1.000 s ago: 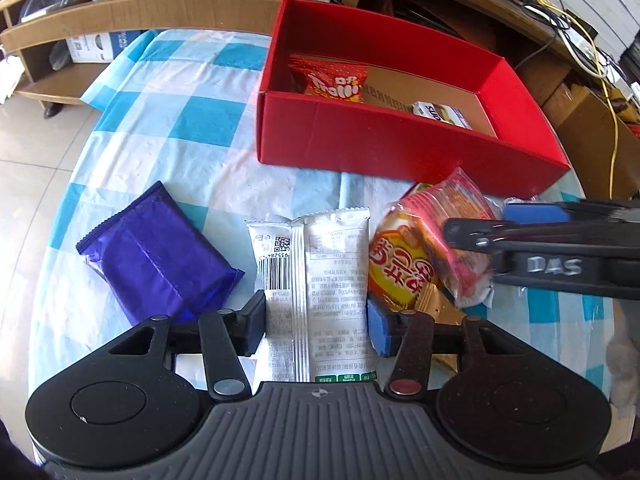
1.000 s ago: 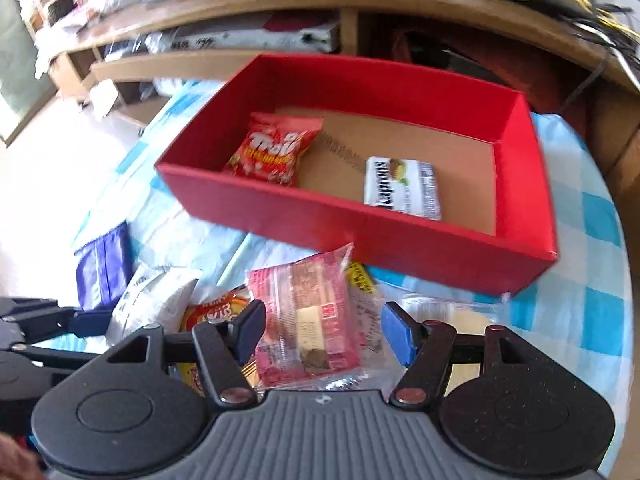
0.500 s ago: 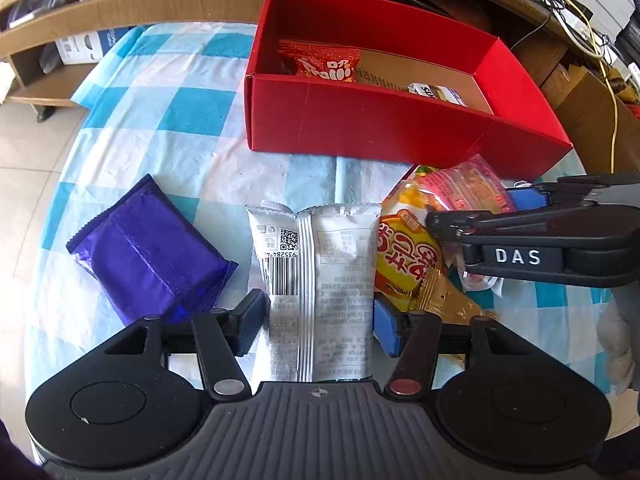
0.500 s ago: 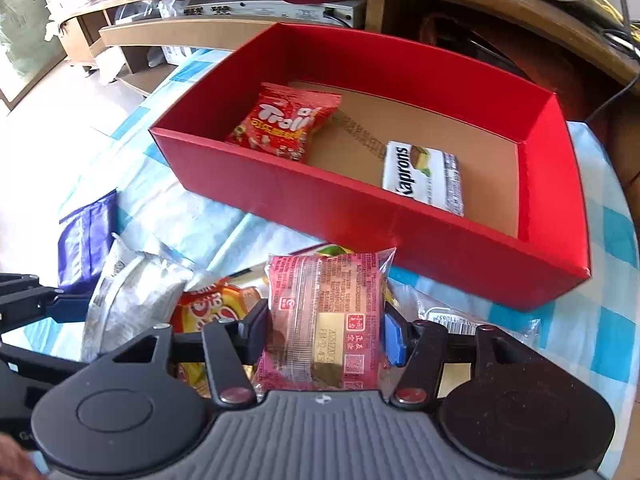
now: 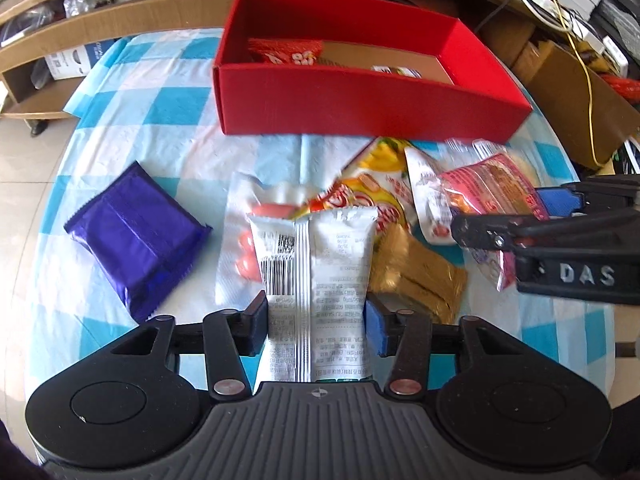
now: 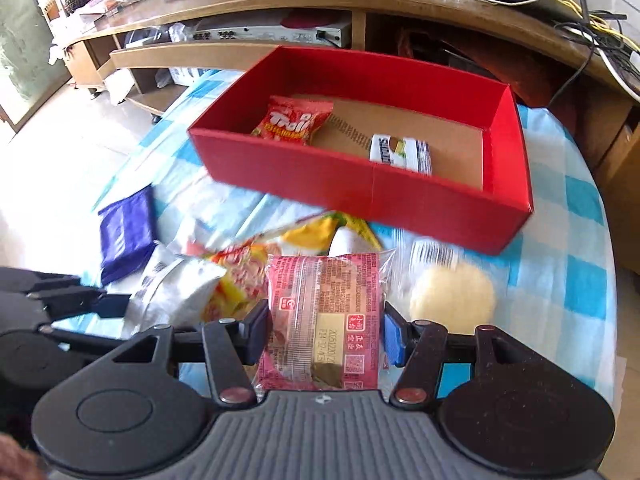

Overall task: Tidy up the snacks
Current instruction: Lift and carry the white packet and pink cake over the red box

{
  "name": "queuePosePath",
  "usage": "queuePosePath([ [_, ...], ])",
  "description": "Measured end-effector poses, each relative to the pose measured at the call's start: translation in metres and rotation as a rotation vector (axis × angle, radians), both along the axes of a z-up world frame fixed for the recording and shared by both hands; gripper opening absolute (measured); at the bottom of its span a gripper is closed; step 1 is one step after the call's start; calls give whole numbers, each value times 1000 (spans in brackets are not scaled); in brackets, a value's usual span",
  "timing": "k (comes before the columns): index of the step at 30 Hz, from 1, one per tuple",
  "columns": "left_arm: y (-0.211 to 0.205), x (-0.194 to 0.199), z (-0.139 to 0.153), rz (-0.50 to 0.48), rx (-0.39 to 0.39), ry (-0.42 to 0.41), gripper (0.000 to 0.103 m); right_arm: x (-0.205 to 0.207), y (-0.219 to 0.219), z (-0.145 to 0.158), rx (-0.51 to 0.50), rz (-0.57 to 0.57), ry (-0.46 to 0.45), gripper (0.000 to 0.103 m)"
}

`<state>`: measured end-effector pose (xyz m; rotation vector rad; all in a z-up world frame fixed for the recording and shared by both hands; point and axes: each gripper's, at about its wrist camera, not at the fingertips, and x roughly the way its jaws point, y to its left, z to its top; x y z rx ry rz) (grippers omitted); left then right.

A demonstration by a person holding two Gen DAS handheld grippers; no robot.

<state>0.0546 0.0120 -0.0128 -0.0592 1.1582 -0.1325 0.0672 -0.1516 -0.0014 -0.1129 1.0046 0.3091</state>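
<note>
My left gripper point(image 5: 316, 322) is shut on a white snack packet point(image 5: 316, 264) and holds it above the table. My right gripper point(image 6: 324, 330) is shut on a pink cake packet point(image 6: 324, 312), also lifted; that packet shows at the right of the left wrist view point(image 5: 488, 196). The red box point(image 5: 360, 100) stands at the back of the table, also in the right wrist view point(image 6: 360, 184). It holds a red Trolli bag point(image 6: 294, 120) and a white wafer pack point(image 6: 400, 152).
On the blue-checked tablecloth point(image 5: 132, 120) lie a purple packet point(image 5: 136, 232), a yellow-red chip bag point(image 5: 368, 192), a gold packet point(image 5: 420, 276), a clear bag with red pieces point(image 5: 240, 248) and a pale round cake point(image 6: 452, 296). Wooden shelves point(image 6: 240, 12) stand behind.
Both grippers have lifted and pulled back with their packets. The right gripper closed on the pink packet. Snacks underneath have come into view.
</note>
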Motion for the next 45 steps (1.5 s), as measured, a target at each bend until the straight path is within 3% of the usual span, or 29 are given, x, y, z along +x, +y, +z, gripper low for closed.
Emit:
queuePosePath([
  [2,-3,-3,-3,-10,23,-5,65,-6,-1,-4,-3,0,8,67],
  [5,-6,-4,-10,-13,64,1,83,-6,-1,-14,-28,-2,28,67],
  [12,-5,-5,-16,0,99,12,77,-3,2,-27,-49,12,54,67],
  [14,-7,-6,-14,0,105,4,60,-2,3,-31,-57,16,60,67],
  [20,-10,-10,-10,-9,82,6,51,-6,2,-37,-87,12,53,67],
  [30,-10,-10,17,5,18,-65,51,-15,0,-15,-52,-6,-4,67],
  [45,-15,20,39,20,17,-143,50,-2,-6,14,24,-68,-73,67],
])
